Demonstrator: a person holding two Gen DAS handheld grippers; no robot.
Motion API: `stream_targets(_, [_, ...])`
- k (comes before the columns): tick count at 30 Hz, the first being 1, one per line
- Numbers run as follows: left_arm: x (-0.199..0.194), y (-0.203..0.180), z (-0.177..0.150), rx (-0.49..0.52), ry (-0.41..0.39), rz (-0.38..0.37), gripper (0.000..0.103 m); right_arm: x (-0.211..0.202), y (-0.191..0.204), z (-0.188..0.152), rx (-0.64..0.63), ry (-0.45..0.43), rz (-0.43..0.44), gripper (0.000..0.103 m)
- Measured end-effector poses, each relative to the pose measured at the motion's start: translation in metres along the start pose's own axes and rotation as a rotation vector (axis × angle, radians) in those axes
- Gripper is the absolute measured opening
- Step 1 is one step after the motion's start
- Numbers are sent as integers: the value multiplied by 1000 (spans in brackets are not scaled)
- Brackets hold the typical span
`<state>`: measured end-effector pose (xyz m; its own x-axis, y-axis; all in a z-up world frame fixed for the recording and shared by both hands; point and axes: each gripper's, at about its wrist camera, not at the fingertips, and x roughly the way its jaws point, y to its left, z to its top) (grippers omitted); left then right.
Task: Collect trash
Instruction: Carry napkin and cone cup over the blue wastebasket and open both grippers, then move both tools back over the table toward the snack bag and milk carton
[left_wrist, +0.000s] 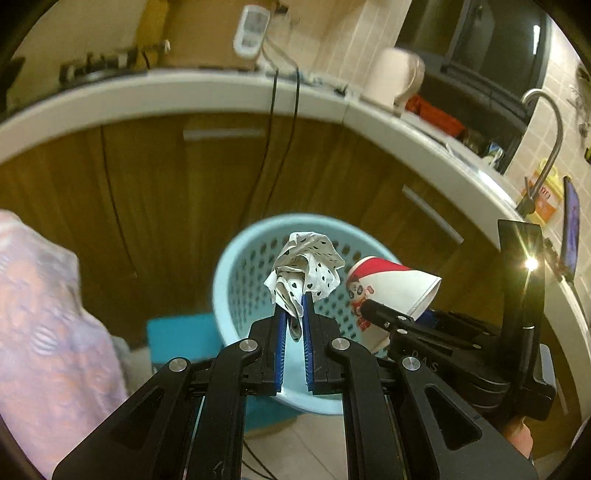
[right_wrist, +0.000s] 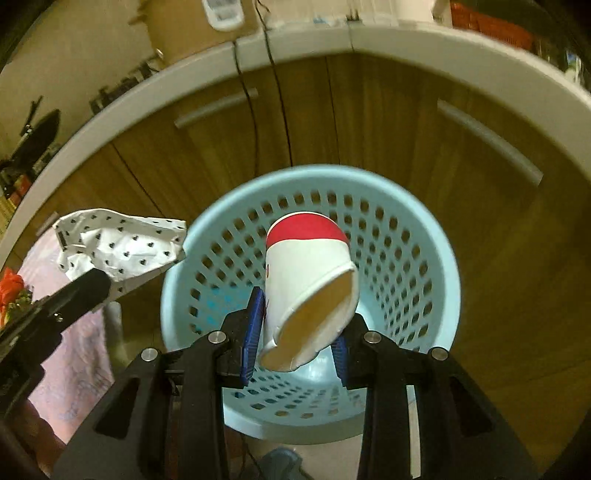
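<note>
Left wrist view: the left gripper (left_wrist: 294, 308) has its blue-padded jaws closed on a crumpled white paper wrapper (left_wrist: 304, 271) printed with small black hearts, held up in front of the light blue perforated wastebasket (left_wrist: 236, 258) that stands on the floor before wooden cabinet doors (left_wrist: 177, 177). Just to the right, the right gripper (left_wrist: 373, 310) carries a red-and-white paper cup (left_wrist: 391, 284) with a cartoon figure, tipped on its side near the basket's rim. A white countertop (left_wrist: 207, 92) curves above, with a faucet (left_wrist: 546, 122) at far right; a pink patterned cloth (left_wrist: 48, 317) fills the left edge. Right wrist view: the right gripper (right_wrist: 297, 332) squeezes the paper cup (right_wrist: 310, 280) between its pads, denting the mouth into an oval, directly over the open wastebasket (right_wrist: 436, 258). The basket's interior, as far as it shows, holds no trash. The wrapper (right_wrist: 118, 247) hangs at left in the left gripper (right_wrist: 88, 286), outside the rim in this view. Judged progress: both pieces are picked up and brought to the bin; neither is yet released. What remains is opening each pair of jaws over the basket, the cup being the better placed of the two.
</note>
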<state>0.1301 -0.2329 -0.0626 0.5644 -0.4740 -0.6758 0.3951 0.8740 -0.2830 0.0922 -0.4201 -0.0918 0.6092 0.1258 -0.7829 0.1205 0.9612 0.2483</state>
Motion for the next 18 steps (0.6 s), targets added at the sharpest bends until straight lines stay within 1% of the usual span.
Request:
stream_targets(3, [9, 4, -2, -11, 28, -3, 10, 10, -2, -1, 4, 33, -5, 32])
stream_targets(4, [12, 4, -1, -12, 38, -3, 16, 11, -2, -1, 4, 37, -4, 32])
stream_targets(5, [13, 5, -1, -13, 46, 6, 19, 11, -2, 0, 3, 39, -4, 32])
stream_targets(6, [13, 6, 0, -16, 49, 14, 34, 12, -1, 1, 2, 44, -1, 32])
stream_targets(7, [12, 8, 0, -21, 47, 14, 44, 13, -1, 2, 3, 46, 4, 32])
stream_targets(8, [11, 8, 0, -21, 39, 17, 45, 14, 0, 4, 4, 46, 9, 33])
stream_targets(9, [9, 9, 1, -18, 37, 22, 46, 13, 0, 6, 4, 44, 8, 36])
stream_targets(10, [8, 9, 1, -15, 38, 26, 48, 12, 0, 6, 3, 41, 4, 43])
stream_targets(12, [2, 12, 1, -18, 33, 26, 49, 9, -1, 6, 2, 32, -1, 46])
stream_targets(18, [-16, 14, 2, -21, 1, 29, 50, -1, 4, 9, -9, 9, 4, 46])
